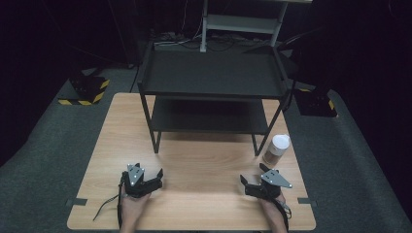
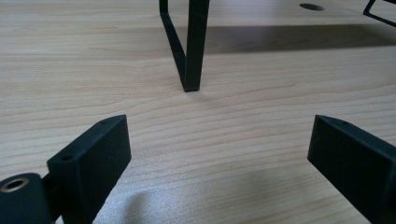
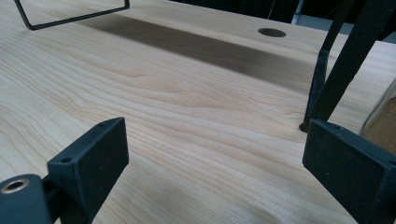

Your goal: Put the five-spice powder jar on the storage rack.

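Both tools, left tool and right tool, rest spread near the tabletop's front edge; a jar stands beside the black shelf rack.

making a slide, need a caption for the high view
Two open grippers, left and right, rest before a black shelf; jar at right.
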A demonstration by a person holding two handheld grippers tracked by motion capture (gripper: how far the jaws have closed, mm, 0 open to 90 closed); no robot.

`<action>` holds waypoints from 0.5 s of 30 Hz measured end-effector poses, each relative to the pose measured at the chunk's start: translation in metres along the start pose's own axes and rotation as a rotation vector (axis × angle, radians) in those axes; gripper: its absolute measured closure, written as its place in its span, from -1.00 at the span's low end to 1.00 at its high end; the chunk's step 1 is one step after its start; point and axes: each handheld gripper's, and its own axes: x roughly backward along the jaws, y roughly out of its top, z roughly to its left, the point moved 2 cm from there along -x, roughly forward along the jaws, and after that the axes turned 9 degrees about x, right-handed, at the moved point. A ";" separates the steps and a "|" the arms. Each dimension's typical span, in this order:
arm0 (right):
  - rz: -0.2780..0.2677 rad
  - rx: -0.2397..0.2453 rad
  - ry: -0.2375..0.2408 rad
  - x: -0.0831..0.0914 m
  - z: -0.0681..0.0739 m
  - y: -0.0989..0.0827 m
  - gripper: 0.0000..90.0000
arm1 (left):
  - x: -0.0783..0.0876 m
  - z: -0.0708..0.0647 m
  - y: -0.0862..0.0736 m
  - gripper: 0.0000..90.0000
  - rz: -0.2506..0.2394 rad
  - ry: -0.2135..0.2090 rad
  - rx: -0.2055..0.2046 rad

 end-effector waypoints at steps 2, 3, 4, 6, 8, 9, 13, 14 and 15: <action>-0.001 -0.001 -0.002 0.000 0.000 0.000 -0.86 | 0.000 0.000 0.000 -0.86 -0.002 0.000 0.000; -0.004 -0.003 -0.001 0.001 0.000 -0.001 -0.86 | 0.000 0.000 -0.001 -0.86 -0.004 0.000 0.001; -0.004 -0.003 -0.001 0.001 0.000 -0.001 -0.86 | 0.000 0.000 -0.001 -0.86 -0.005 0.000 0.002; -0.005 -0.003 0.000 0.002 0.001 -0.001 -0.86 | 0.000 0.000 -0.001 -0.86 -0.006 0.000 0.003; -0.007 0.004 0.011 0.005 0.002 -0.002 -0.86 | 0.000 0.001 -0.001 -0.86 -0.008 -0.001 0.003; -0.007 0.004 0.011 0.005 0.002 -0.002 -0.86 | 0.000 0.001 -0.001 -0.86 -0.008 -0.001 0.003; -0.008 0.018 0.022 0.017 0.005 -0.005 -0.86 | 0.000 0.001 -0.001 -0.86 -0.009 -0.002 0.003; -0.007 0.018 0.019 0.020 0.006 -0.006 -0.86 | 0.000 0.001 -0.001 -0.86 -0.010 -0.002 0.004; -0.004 0.020 0.015 0.023 0.007 -0.007 -0.86 | 0.000 0.001 -0.001 -0.86 -0.010 -0.002 0.005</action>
